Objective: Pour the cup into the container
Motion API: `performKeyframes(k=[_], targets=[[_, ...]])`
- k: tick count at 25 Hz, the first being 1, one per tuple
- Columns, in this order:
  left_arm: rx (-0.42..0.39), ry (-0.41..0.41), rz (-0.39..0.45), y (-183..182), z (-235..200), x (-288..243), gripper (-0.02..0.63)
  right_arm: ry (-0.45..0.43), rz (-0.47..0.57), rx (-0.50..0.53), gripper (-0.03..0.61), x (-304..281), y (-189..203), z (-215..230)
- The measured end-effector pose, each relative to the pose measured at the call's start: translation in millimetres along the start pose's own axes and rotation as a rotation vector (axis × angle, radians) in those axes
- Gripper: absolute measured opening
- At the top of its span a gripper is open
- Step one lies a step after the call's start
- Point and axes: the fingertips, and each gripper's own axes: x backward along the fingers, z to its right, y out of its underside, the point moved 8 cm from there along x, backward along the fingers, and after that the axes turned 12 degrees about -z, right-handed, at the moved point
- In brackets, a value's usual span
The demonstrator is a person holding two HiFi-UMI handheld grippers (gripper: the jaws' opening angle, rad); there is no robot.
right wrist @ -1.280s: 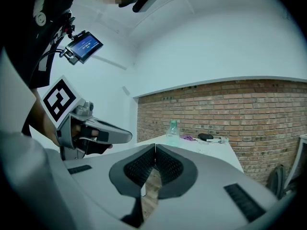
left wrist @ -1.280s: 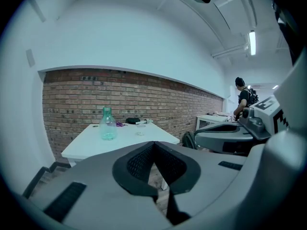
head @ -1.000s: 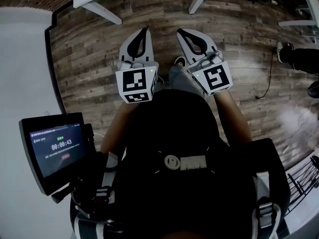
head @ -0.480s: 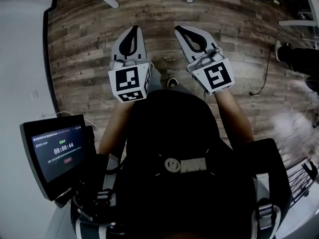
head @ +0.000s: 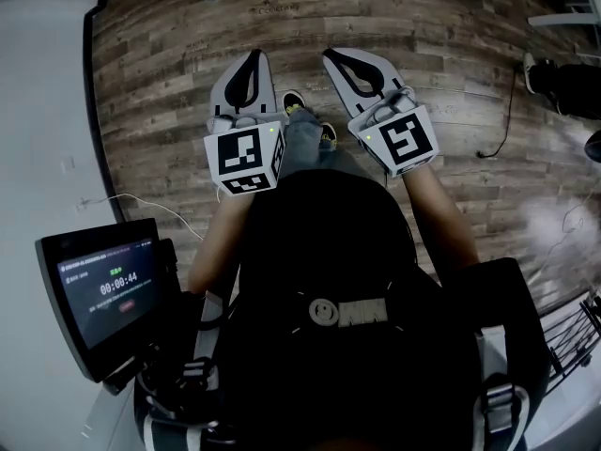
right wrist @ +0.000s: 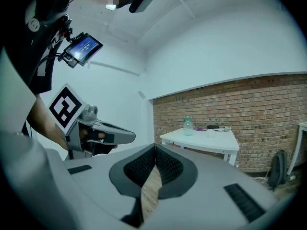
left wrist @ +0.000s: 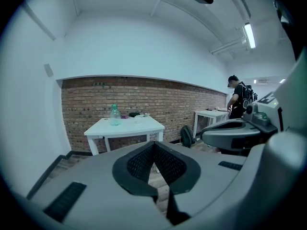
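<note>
Task not started. Left gripper (head: 252,59) and right gripper (head: 336,59) had jaws pressed together, empty, over floor (head: 160,83). Possible cup (right wrist: 210,132) stood on far table (right wrist: 218,142) beside bottle (right wrist: 188,124), too small to confirm. Approach, grasp and pour were all outstanding.

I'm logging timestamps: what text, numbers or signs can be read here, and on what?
"00:00:44": on the black tablet screen at the person's left.
Other lines on that screen: too small to read.
The grey logo on the black chest harness: blurred, unreadable.
</note>
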Motion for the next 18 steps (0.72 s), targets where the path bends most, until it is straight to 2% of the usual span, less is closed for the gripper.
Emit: performKeyframes(k=[4, 7, 11, 18], targets=[[-0.003, -0.013, -0.008, 14, 23, 20, 0.0, -0.002, 0.01, -0.027, 0.008, 30, 14, -8], [0.007, -0.019, -0.018, 25, 26, 30, 0.0, -0.004, -0.032, -0.051, 0.008, 35, 21, -16], [0.009, -0.029, -0.02, 49, 28, 56, 0.0, -0.033, 0.0, -0.041, 0.008, 44, 32, -46], [0.021, -0.009, -0.001, 75, 36, 94, 0.0, -0.036, -0.023, -0.013, 0.008, 59, 37, -92]])
